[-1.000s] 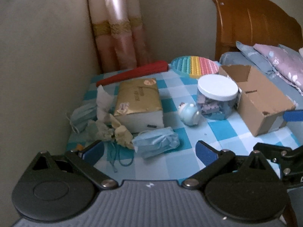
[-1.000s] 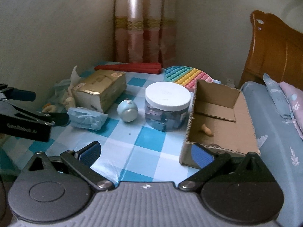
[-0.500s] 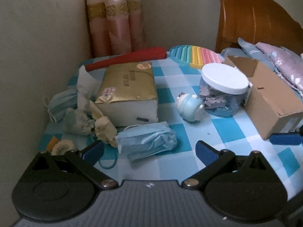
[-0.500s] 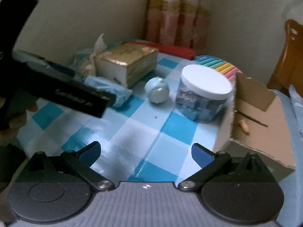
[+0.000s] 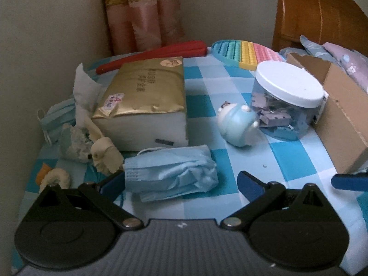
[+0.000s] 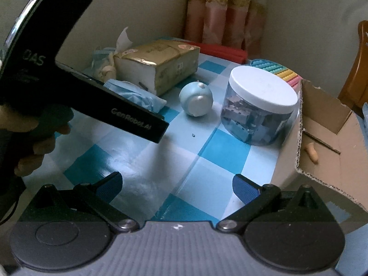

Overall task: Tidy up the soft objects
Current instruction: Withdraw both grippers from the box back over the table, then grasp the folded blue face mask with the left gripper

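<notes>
- The face mask point(image 5: 171, 172) is judged the soft thing now in hand: a light, limp, crumpled bundle of pleated blue cloth that should squash flat under the fingers and slip little. It lies on the checked tablecloth point(image 5: 296, 158), in front of the tissue pack and just ahead of the left tongs.
- A hold across the thick bunched middle is judged safest; a pinch on the thin ear loop at its upper edge would likely let the rest dangle and unfold.
- The cardboard box point(image 6: 331, 151) stands open at the right edge of the table, with 1 small tan piece point(image 6: 311, 151) inside; it is judged the likely place for soft things.
- The tissue pack point(image 5: 147, 105), gold on top and white at the side, is soft but bulky, so a grip across 1 corner would be needed.
- The plastic jar point(image 5: 287, 99) with a white lid looks stiff and smooth and is judged no part of the job.
- A 2nd mask point(image 5: 57, 117) lies by the wall at the far left, beside crumpled tissue.
- The round blue toy point(image 5: 239, 124) sits between the pack and the jar; whether it is soft cannot be told.
- 2 pale squishy lumps point(image 5: 107, 157) lie left of the near mask.
- The left tongs point(image 5: 181, 180) are spread wide and empty, 1 finger touching or nearly touching the mask's left end.
- The right tongs point(image 6: 177, 185) are likewise spread and empty, over bare cloth near the box.
</notes>
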`<state>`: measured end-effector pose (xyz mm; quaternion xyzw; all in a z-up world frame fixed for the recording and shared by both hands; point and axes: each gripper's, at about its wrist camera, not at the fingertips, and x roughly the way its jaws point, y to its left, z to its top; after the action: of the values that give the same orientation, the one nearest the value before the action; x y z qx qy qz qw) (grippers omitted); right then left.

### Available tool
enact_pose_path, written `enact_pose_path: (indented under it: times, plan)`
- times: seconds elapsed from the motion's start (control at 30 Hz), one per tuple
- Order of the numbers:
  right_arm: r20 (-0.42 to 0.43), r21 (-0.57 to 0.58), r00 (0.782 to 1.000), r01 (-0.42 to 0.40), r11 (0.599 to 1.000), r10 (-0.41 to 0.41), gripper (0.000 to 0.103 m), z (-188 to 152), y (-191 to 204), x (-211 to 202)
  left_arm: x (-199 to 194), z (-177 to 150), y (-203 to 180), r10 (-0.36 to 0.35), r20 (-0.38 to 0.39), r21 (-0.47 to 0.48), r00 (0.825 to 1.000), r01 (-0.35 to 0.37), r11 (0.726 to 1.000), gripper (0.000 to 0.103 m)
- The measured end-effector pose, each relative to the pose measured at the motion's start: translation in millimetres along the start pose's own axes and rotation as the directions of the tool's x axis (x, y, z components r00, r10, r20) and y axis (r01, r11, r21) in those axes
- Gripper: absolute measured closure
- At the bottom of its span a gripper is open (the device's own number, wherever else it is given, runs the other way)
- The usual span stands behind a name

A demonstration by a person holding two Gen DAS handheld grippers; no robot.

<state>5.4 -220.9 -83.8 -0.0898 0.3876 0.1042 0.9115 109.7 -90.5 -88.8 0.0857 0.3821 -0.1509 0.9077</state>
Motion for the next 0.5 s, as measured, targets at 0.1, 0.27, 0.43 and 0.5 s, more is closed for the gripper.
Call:
enact_pose_path:
  times: [0.1, 0.27, 0.43, 0.5]
  plan:
    - [-0.003, 0.01, 1.0, -0.005, 1.0, 0.005, 0.0, -0.2, -1.6, 1.5, 7.9, 0.5, -2.8, 0.025, -0.021, -0.002, 0.999, -0.025, 1.0, 0.011]
    - [-0.007, 0.021, 1.0, -0.008, 1.0, 0.008, 0.0, -0.6, -3.5, 2.6, 7.6, 0.4, 2.7, -0.002, -0.017, -0.04, 1.0, 0.002, 0.999, 0.03]
    - [-0.012, 0.041, 1.0, 0.012, 0.999, -0.012, 0.0, -0.1, -5.2, 2.7, 2.9, -1.2, 6.5, -0.024, -0.026, -0.027, 0.999, 0.024, 0.999, 0.036]
    - [-0.014, 0.055, 1.0, 0.024, 0.998, -0.023, 0.0, 1.3, -6.3, 2.8, -0.9, -3.5, 8.8, -0.031, -0.033, -0.018, 0.999, 0.03, 0.999, 0.036]
